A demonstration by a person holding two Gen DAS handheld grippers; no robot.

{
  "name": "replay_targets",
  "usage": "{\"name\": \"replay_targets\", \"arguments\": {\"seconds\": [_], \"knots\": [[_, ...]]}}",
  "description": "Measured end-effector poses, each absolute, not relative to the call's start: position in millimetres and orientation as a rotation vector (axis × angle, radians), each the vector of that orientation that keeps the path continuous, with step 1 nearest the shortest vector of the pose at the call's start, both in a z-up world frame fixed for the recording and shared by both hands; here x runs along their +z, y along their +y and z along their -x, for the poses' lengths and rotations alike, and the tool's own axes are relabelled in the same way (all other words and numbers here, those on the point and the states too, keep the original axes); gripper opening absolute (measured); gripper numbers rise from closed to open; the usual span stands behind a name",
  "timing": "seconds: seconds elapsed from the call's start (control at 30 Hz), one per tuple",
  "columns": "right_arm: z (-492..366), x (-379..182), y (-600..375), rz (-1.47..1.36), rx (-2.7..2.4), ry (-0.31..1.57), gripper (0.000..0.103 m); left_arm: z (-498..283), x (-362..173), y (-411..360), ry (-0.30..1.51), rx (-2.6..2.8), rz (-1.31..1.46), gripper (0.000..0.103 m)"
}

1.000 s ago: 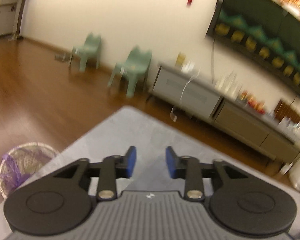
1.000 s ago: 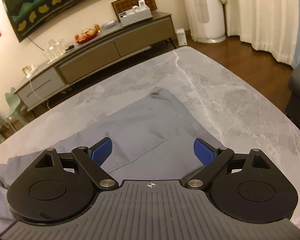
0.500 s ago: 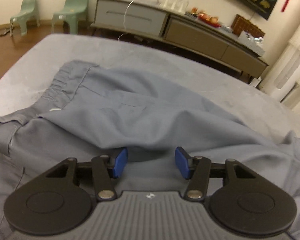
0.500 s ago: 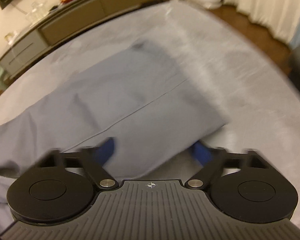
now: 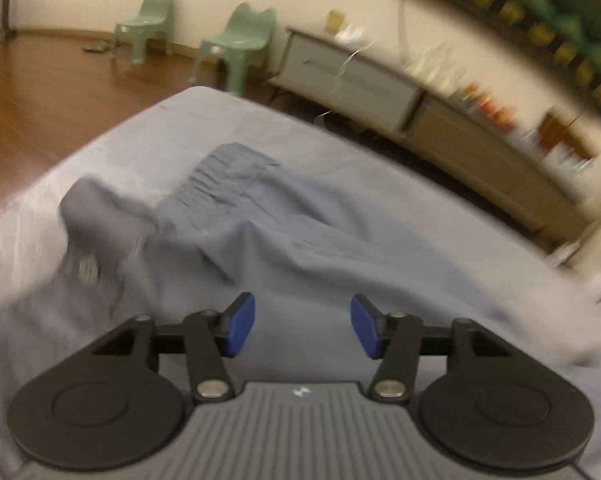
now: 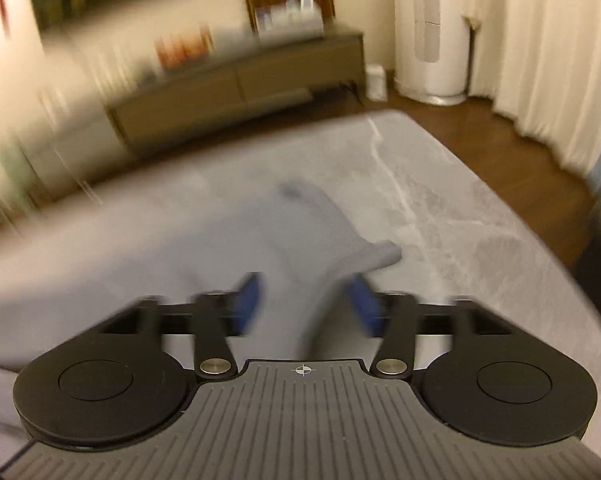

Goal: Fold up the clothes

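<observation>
Grey-blue trousers (image 5: 300, 236) lie crumpled on the grey marble table (image 5: 148, 128), elastic waistband at the far left. My left gripper (image 5: 302, 330) is open just above the cloth, nothing between its blue pads. In the blurred right wrist view, a trouser leg end (image 6: 320, 248) lies between the open blue pads of my right gripper (image 6: 306, 306); the pads stand apart from the cloth and do not pinch it.
A long low sideboard (image 5: 440, 116) with bottles and boxes stands against the far wall. Two green child chairs (image 5: 236, 40) stand on the wood floor at left. A white tower appliance (image 6: 432, 32) and curtains (image 6: 548, 48) are at the right. The table's right edge (image 6: 500, 208) is close.
Both grippers have swung and lifted, so the views show more of the room. The right gripper's jaws have narrowed around the trouser leg end. The left gripper's jaws have widened slightly.
</observation>
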State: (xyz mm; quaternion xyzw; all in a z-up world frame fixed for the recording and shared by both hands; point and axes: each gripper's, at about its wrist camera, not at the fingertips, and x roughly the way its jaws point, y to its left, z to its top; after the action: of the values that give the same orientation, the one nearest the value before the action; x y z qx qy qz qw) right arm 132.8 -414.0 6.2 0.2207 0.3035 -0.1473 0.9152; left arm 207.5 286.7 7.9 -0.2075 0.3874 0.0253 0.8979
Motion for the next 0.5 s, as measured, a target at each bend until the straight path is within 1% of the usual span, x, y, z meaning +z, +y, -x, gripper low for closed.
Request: {"name": "replay_targets", "arguments": {"seconds": [0.03, 0.07, 0.1, 0.13, 0.23, 0.3, 0.4, 0.5], "knots": [[-104.8, 22.0, -404.8, -0.548, -0.244, 0.555, 0.085, -191.6, 15.8, 288.8, 0.785, 0.015, 0.490, 0.056], [-77.9, 33.3, -394.5, -0.632, -0.187, 0.500, 0.091, -177.0, 23.1, 291.7, 0.763, -0.018, 0.548, 0.062], [-50.3, 35.8, -384.6, -0.715, -0.130, 0.469, 0.093, -163.3, 29.1, 294.3, 0.738, -0.052, 0.601, 0.067], [-21.9, 34.8, -375.3, -0.800, -0.072, 0.446, 0.094, -152.0, 31.6, 296.7, 0.717, -0.076, 0.636, 0.074], [48.0, 3.8, -348.3, -1.018, 0.016, 0.481, 0.095, -125.4, 28.5, 301.4, 0.695, -0.094, 0.692, 0.075], [71.0, -28.7, -336.7, -1.158, 0.012, 0.550, 0.095, -118.0, 20.3, 302.9, 0.715, -0.076, 0.725, 0.075], [81.3, -67.1, -331.0, -1.275, -0.072, 0.625, 0.095, -115.8, 11.8, 312.6, 0.735, -0.059, 0.780, 0.075], [77.4, -78.8, -339.9, -1.320, -0.217, 0.569, 0.095, -111.6, 13.4, 317.2, 0.709, -0.042, 0.773, 0.076]]}}
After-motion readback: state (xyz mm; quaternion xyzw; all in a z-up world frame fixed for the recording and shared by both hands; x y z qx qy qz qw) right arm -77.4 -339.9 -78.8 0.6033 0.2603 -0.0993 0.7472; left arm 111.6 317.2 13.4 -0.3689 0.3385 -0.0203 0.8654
